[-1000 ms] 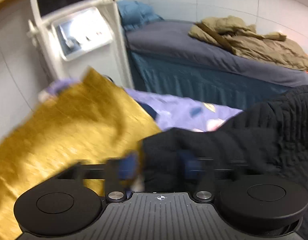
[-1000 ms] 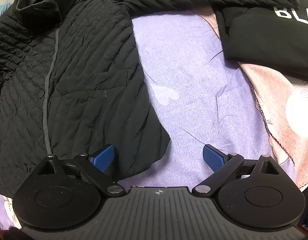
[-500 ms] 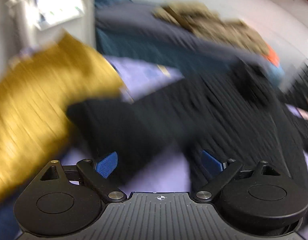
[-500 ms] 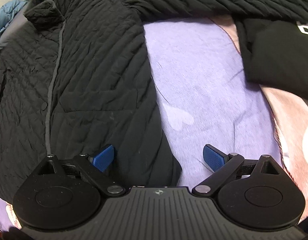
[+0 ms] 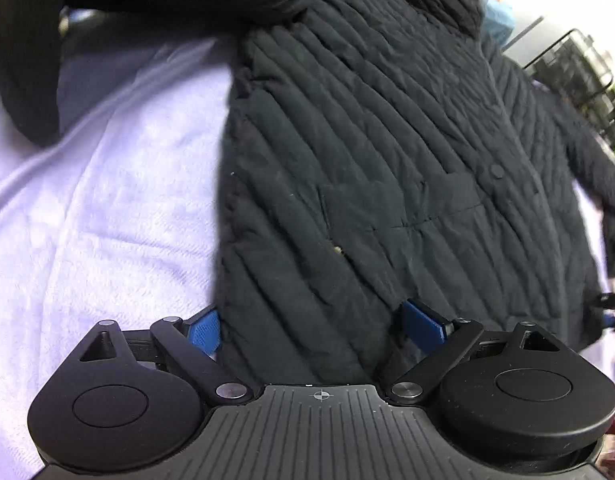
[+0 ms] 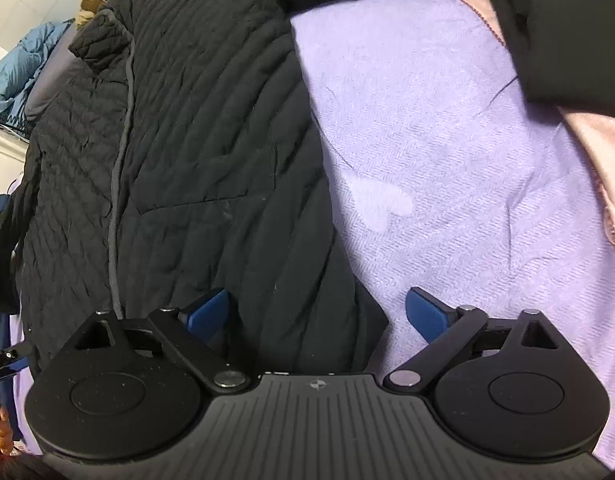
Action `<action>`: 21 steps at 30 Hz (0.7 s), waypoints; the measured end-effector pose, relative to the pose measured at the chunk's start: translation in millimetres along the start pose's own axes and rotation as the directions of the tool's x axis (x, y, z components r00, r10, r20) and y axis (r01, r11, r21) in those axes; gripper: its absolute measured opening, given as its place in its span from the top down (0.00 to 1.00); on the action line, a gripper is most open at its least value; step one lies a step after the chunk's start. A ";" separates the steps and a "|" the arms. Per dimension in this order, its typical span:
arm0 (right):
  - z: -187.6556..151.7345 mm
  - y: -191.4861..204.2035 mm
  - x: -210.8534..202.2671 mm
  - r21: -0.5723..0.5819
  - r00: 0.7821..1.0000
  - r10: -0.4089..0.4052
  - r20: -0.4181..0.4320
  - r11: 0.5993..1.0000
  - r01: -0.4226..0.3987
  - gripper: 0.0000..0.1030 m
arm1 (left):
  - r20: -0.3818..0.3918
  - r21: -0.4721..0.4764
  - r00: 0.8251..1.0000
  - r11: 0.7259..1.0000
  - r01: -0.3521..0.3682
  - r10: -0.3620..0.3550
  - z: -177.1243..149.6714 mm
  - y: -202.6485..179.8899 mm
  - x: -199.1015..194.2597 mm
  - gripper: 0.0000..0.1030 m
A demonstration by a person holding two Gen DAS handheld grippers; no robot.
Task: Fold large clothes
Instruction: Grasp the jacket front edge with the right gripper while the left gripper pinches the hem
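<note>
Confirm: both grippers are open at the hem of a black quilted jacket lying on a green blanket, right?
Not green: the blanket is lilac, as the right wrist view shows. Otherwise yes: left gripper and right gripper are open at the jacket hem.

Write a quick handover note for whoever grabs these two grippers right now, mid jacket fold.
Left gripper: jaws open, poised at the hem of the black quilted jacket, near its left bottom corner; nothing gripped.
Right gripper: jaws open, straddling the jacket's other bottom corner; nothing gripped.
The jacket lies spread flat, front up, collar away from you, on the lavender blanket. A separate black garment lies at the far right.
Done: jacket laid out. Left: pinch both hem corners, then probably fold the hem up toward the collar; no body fold is visible yet.
</note>
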State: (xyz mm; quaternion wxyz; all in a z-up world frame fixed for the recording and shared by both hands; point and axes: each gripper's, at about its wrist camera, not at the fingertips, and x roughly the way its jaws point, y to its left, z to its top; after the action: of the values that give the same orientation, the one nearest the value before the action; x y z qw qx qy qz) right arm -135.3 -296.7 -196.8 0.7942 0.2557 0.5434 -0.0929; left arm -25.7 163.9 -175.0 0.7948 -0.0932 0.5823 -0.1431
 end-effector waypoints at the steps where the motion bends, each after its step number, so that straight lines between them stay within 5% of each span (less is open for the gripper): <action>1: 1.3 4.1 1.2 -0.012 1.000 -0.014 0.003 1.000 0.014 0.04 | 0.001 0.002 1.000 1.000 0.002 -0.002 1.7 -2.7 1.5 0.00; 6: 9.4 29.0 3.7 -0.118 0.999 -0.047 0.014 0.992 0.049 0.28 | 0.005 -0.093 0.999 0.995 0.038 -0.037 7.8 -4.4 4.3 0.00; 10: 8.9 38.9 2.8 -0.148 1.000 -0.030 0.007 0.988 0.031 0.64 | 0.007 -0.119 1.000 0.993 0.024 -0.023 7.3 -10.0 2.5 0.00; 13: 7.4 43.9 -2.8 -0.139 0.999 -0.020 0.027 0.990 0.023 0.80 | 0.014 -0.082 1.000 0.996 -0.019 0.020 8.9 -21.6 -7.3 0.00; 21: 20.5 41.2 -47.1 -0.020 0.986 0.125 0.106 0.992 -0.124 0.85 | 0.139 -0.126 0.988 0.989 0.078 -0.060 24.2 -30.8 -57.2 0.38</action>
State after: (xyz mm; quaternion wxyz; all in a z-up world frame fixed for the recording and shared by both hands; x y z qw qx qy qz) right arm -119.6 -278.2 -135.6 0.8281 0.2785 0.4837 -0.0530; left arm -22.4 153.7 -106.5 0.8191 -0.1749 0.5318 -0.1255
